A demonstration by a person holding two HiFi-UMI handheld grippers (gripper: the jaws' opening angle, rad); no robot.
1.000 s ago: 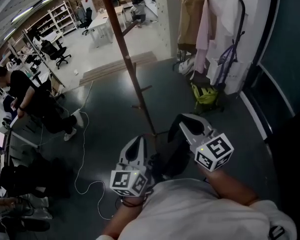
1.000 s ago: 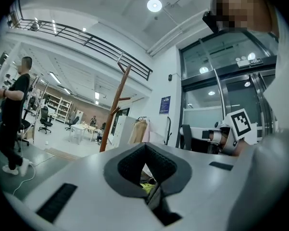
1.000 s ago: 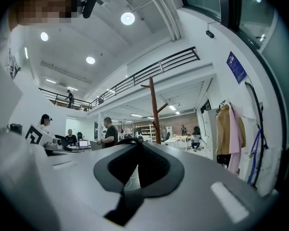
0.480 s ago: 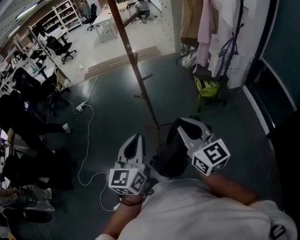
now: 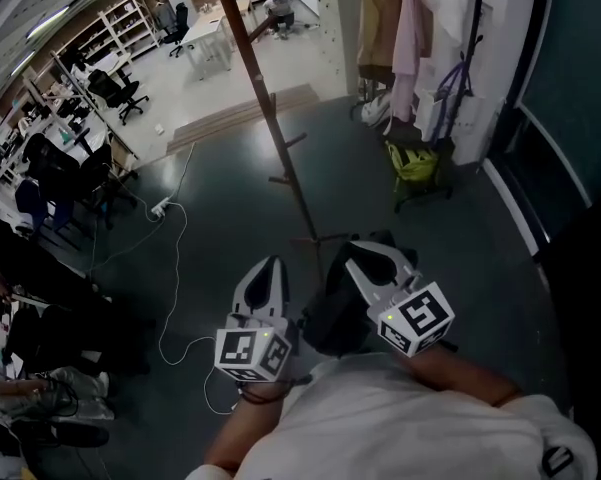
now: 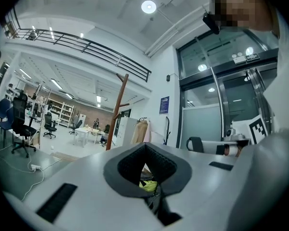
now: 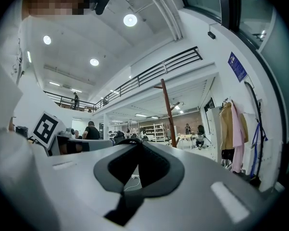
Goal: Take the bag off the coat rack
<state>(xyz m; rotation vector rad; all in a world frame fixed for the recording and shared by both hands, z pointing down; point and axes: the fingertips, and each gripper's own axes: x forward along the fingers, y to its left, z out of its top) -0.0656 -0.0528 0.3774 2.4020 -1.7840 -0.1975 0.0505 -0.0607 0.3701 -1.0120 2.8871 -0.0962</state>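
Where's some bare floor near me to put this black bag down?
Bare dark floor lies between the coat rack and the white cable, and again between the rack and the green bag. It is crowded under the hanging clothes and along the left edge, by the seated people.

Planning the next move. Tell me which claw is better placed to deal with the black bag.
Right. The right claw looks shut on the strap of the black bag, which hangs just under it. The left claw is shut on nothing, beside the bag.
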